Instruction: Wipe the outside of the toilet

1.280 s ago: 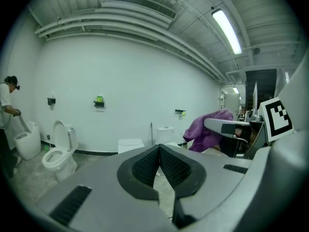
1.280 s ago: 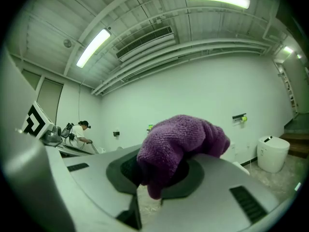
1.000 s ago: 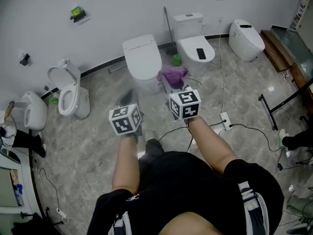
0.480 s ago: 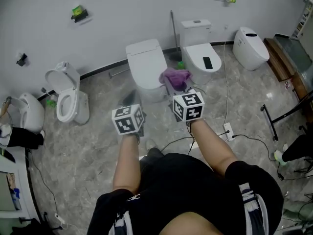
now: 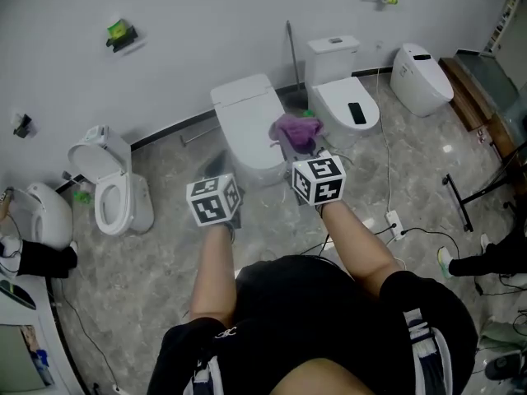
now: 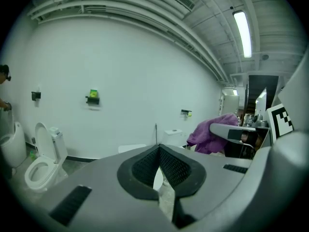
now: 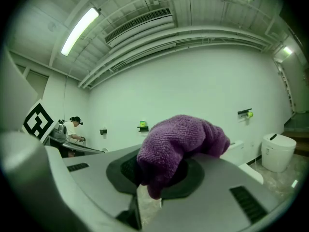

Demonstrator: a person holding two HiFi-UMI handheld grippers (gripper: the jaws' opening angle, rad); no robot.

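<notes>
A white toilet (image 5: 245,123) with its lid down stands against the wall straight ahead; its lid (image 6: 131,149) also shows in the left gripper view. My right gripper (image 5: 295,145) is shut on a purple cloth (image 5: 294,129), held up just right of the toilet's bowl. The cloth (image 7: 179,140) bulges out over the right gripper (image 7: 159,174). My left gripper (image 5: 217,168) hovers in front of the toilet's left side. In its own view the left gripper (image 6: 158,151) is shut, its pads meeting at the tip with nothing between them, and the cloth (image 6: 212,132) shows at the right.
More toilets line the wall: one with a raised lid (image 5: 105,189) at the left, one (image 5: 344,97) at the right with a dark object on its lid, another (image 5: 420,76) further right. A cable and power strip (image 5: 394,220) lie on the floor. A person (image 7: 72,127) stands far left.
The toilets have slid lower in the head view, so the middle one is nearer. Both grippers keep their places in front of me, and the cloth stays gripped.
</notes>
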